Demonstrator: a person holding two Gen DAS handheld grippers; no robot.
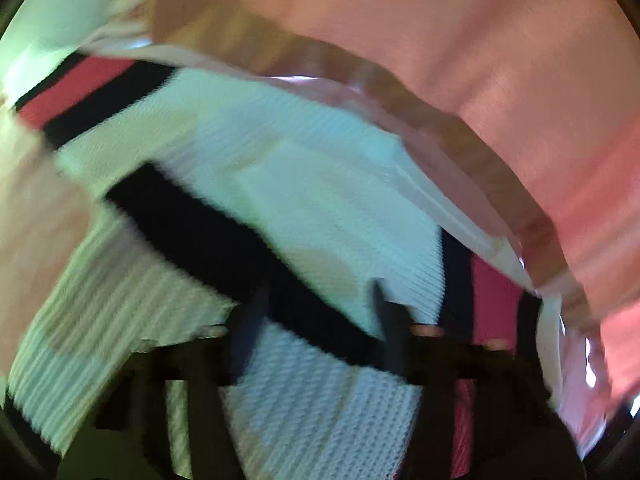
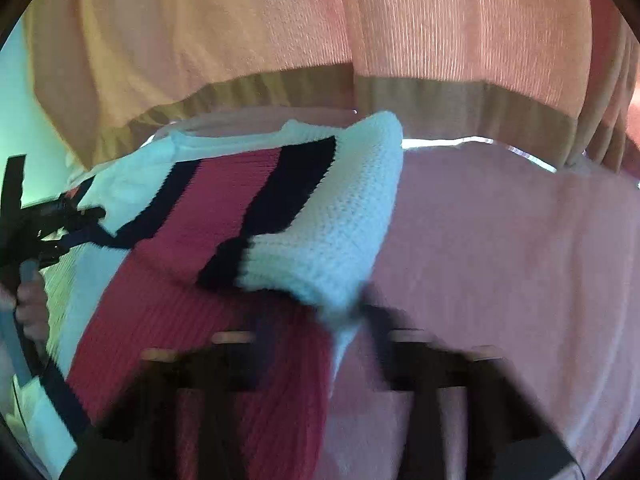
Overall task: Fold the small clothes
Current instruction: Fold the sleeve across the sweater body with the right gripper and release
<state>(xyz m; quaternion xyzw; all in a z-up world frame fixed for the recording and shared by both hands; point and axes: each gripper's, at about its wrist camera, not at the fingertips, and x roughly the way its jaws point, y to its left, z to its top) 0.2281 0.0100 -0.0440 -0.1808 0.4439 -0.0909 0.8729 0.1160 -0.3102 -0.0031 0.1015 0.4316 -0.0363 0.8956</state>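
A white knit sweater (image 1: 288, 200) with black and red stripes lies on the pink-covered table (image 2: 500, 240). In the right wrist view, one sleeve (image 2: 320, 216) is folded over the body. My left gripper (image 1: 316, 304) hovers just over the sweater, jaws apart and empty; it also shows at the left edge of the right wrist view (image 2: 52, 220). My right gripper (image 2: 324, 340) is at the sleeve's cuff, jaws apart, with knit fabric lying between the blurred fingers.
A pinkish ribbed bed cover or cushion (image 2: 440, 32) with a tan band (image 2: 460, 108) rises behind the table's far edge. A shiny table rim (image 1: 520, 240) runs along the sweater's right side.
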